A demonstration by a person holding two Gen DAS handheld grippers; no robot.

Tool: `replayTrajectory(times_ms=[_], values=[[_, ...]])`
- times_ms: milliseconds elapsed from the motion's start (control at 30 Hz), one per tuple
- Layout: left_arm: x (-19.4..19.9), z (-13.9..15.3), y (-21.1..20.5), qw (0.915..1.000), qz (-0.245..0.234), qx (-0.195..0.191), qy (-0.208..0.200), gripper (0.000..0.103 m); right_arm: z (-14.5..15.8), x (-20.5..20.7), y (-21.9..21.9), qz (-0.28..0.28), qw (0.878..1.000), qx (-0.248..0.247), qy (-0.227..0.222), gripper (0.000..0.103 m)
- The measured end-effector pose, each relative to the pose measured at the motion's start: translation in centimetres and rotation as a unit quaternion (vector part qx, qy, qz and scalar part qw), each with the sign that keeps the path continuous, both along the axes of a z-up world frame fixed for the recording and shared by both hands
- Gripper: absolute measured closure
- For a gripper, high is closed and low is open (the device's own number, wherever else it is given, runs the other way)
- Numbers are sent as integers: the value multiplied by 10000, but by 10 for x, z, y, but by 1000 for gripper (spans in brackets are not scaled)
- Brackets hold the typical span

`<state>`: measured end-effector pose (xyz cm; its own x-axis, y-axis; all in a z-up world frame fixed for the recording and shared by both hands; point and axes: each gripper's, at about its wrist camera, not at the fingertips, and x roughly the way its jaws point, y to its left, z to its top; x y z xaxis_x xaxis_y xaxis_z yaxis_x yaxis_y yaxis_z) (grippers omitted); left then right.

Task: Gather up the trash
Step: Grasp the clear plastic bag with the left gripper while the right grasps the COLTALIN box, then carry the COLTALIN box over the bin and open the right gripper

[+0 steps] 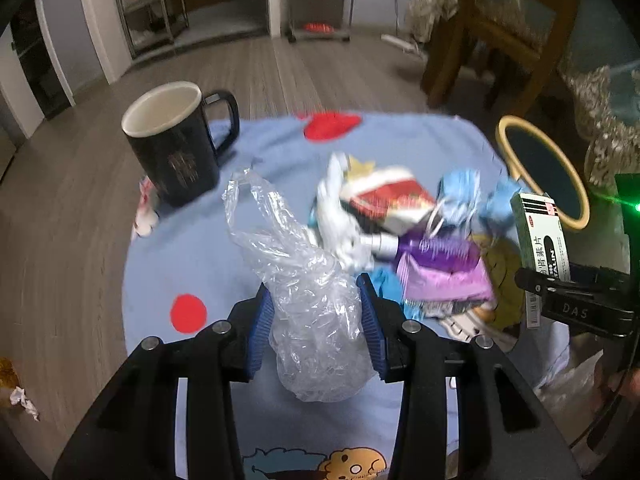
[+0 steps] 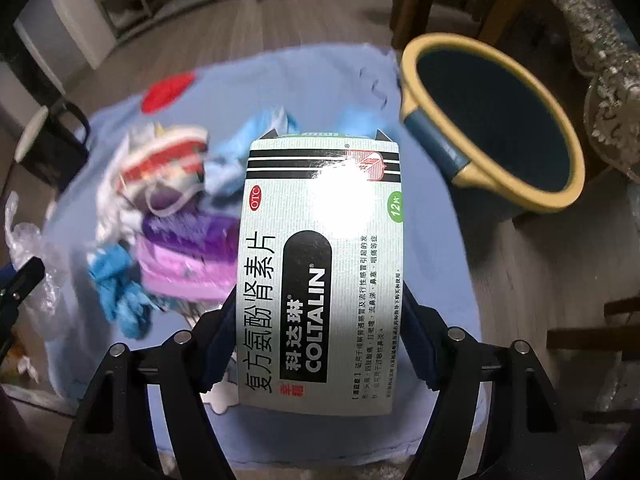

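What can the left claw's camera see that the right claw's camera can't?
Only the left camera shows the whole black mug, the inside of it too, and the left claw squeezing a clear plastic bag.

Only the right camera shows the printed front of the medicine box held in the right claw.

Both show the blue cloth, the pile of wrappers and the yellow-rimmed bin.

Things around the low table

A black mug (image 1: 176, 142) with a white inside stood upright at the upper left of the blue cloth (image 1: 192, 256), which carried red dots and a cartoon print. A wooden chair (image 1: 508, 28) was at the upper right, metal shelves (image 1: 150, 4) at the upper left, and a white power strip (image 1: 402, 42) lay on the wooden floor (image 1: 64, 216).
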<state>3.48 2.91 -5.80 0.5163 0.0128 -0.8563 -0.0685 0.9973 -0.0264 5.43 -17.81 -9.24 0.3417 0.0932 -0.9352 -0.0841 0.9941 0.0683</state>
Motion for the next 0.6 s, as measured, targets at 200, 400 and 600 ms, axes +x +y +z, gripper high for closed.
replayTrajectory(times_ms=[200, 400, 600], values=[[-4, 17, -3, 9993, -128, 96, -336, 63, 18, -4, -13, -73, 9992, 266, -298, 30], [-10, 34, -17, 9961, -456, 220, -723, 63, 47, -1, -32, -96, 9948, 628, -791, 30], [-12, 47, -26, 9931, -665, 98, -956, 63, 79, 1, -41, -44, 9882, 724, -1352, 30]])
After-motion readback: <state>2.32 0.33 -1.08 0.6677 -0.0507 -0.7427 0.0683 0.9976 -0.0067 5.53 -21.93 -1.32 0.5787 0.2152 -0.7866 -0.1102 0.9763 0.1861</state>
